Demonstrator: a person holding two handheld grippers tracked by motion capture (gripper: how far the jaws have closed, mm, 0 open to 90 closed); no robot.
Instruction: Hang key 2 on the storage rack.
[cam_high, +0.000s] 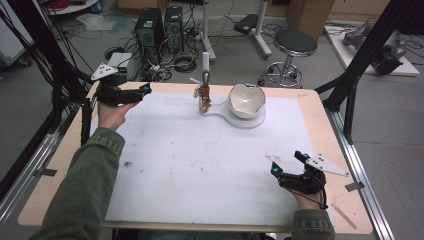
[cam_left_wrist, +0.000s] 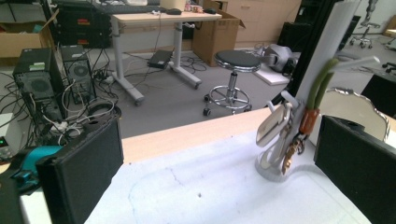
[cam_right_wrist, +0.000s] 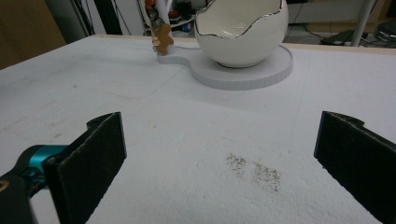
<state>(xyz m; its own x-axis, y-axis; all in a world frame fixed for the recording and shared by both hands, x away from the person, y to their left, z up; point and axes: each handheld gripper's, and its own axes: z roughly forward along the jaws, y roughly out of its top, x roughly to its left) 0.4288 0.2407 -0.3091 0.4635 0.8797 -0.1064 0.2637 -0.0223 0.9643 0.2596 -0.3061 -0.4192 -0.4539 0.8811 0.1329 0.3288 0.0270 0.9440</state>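
Carefully, with both grippers' jaws apart, grasp likely fragile, slippery white eggshell-shaped ceramic bowl (cam_high: 246, 100) low on its rounded wall.

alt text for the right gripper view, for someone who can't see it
Two open black jaws frame a white mat with nothing between them. Beyond stands a white eggshell-shaped bowl on a round white base, with small trinkets hanging beside it.

My light is even and soft, with faint shadows. My black jaws look blurred up close. Pictures are grainy.
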